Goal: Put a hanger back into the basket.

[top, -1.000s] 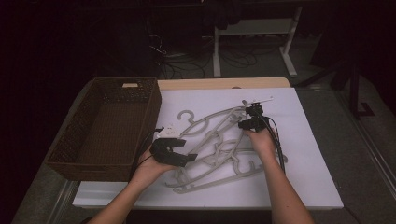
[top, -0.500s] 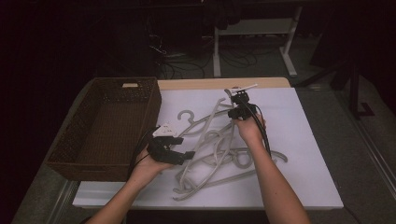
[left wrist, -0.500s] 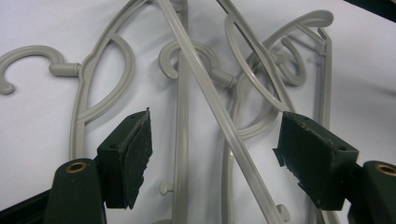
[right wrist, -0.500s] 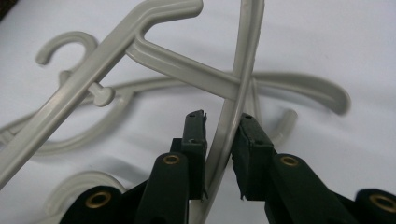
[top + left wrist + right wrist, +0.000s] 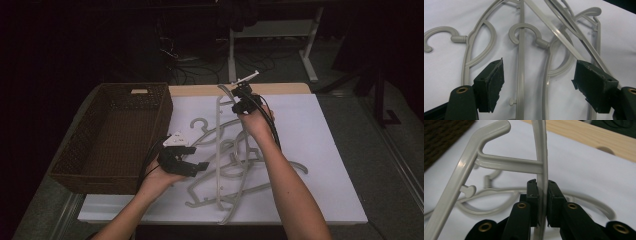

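Note:
A heap of grey plastic hangers (image 5: 235,165) lies on the white table top (image 5: 320,165). My right gripper (image 5: 239,100) is raised over the far middle of the table. Its jaws have just been closing and are shut on the thin arm of one grey hanger (image 5: 541,150), which tilts up off the heap (image 5: 219,145). My left gripper (image 5: 196,157) is held low by the heap's left side. In the left gripper view it (image 5: 540,72) stands open over hanger bars and hooks (image 5: 520,62), with its pads clear of them.
A dark woven basket (image 5: 165,115) stands at the table's left, close to my left hand. A bare wooden strip (image 5: 280,89) runs along the far edge. The white surface to the right of the heap is free. Desk legs and cables stand on the floor beyond.
My right gripper has risen and moved toward the far left with the hanger's arm in it, lifting that end off the heap. My left gripper has kept its place.

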`<state>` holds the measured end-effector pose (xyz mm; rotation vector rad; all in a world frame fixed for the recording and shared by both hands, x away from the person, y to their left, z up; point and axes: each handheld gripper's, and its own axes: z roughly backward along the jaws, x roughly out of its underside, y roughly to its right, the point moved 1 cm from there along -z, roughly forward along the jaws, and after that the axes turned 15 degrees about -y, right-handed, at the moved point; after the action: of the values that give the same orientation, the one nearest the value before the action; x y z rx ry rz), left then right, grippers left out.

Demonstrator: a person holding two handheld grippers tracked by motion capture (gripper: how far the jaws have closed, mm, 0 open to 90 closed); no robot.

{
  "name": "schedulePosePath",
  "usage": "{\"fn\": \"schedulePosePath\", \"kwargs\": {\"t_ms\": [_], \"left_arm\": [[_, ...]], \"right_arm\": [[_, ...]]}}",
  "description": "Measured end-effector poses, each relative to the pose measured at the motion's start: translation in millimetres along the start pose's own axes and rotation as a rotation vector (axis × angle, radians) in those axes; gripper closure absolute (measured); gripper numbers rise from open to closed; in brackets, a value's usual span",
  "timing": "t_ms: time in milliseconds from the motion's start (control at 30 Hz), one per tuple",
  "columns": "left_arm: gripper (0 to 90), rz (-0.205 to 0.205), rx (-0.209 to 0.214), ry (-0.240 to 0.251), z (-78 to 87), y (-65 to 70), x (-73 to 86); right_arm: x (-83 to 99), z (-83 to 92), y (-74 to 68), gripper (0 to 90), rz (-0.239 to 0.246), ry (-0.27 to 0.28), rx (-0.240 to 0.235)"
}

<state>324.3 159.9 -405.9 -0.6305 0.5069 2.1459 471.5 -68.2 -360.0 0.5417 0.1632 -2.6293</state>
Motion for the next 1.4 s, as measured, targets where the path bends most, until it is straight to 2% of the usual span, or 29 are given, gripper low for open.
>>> {"fn": "schedulePosePath", "kwargs": {"t_ms": [167, 300, 567, 600, 667, 767, 833, 900, 1000, 1200, 1400], "left_arm": [[24.0, 0.001, 0.001, -0.002, -0.7, 0.3, 0.1], [24.0, -0.001, 0.001, -0.002, -0.9, 0.2, 0.6], [23.9, -0.002, 0.008, -0.01, -3.4, 0.8, 1.5], [23.9, -0.002, 0.009, -0.01, -3.5, 0.9, 1.5], [23.9, -0.002, 0.009, -0.011, -3.8, 0.9, 1.9], [23.9, 0.001, 0.01, -0.011, -4.0, 0.1, 2.5], [23.9, 0.003, 0.012, -0.009, -3.8, -0.3, 2.5], [23.9, 0.004, 0.013, -0.008, -3.6, -0.6, 2.6], [23.8, 0.004, 0.014, -0.011, -4.2, -0.9, 2.8], [22.8, 0.006, 0.021, -0.017, -6.6, -0.7, 3.6], [20.8, 0.009, 0.033, -0.018, -8.0, -2.6, 4.6]], "right_arm": [[-18.7, -12.5, -17.3, 81.6, 0.147, -0.031, -0.01], [-30.6, -33.5, -32.2, 81.5, 0.215, -0.053, -0.054], [-36.0, -72.4, -51.9, 80.8, 0.277, -0.114, -0.081], [-35.5, -76.4, -53.3, 79.8, 0.278, -0.121, -0.085], [-33.9, -81.0, -54.4, 71.1, 0.261, -0.107, -0.107], [-31.8, -77.0, -52.5, 62.8, 0.241, -0.087, -0.133], [-28.1, -67.1, -50.6, 60.2, 0.231, -0.064, -0.129], [-21.5, -54.3, -47.6, 57.5, 0.217, -0.037, -0.144], [-6.5, -36.9, -43.7, 54.3, 0.218, -0.016, -0.13], [34.1, -9.5, -33.7, 51.3, 0.197, 0.012, -0.147], [76.3, 5.9, -31.0, 51.1, 0.176, 0.023, -0.192]]}}
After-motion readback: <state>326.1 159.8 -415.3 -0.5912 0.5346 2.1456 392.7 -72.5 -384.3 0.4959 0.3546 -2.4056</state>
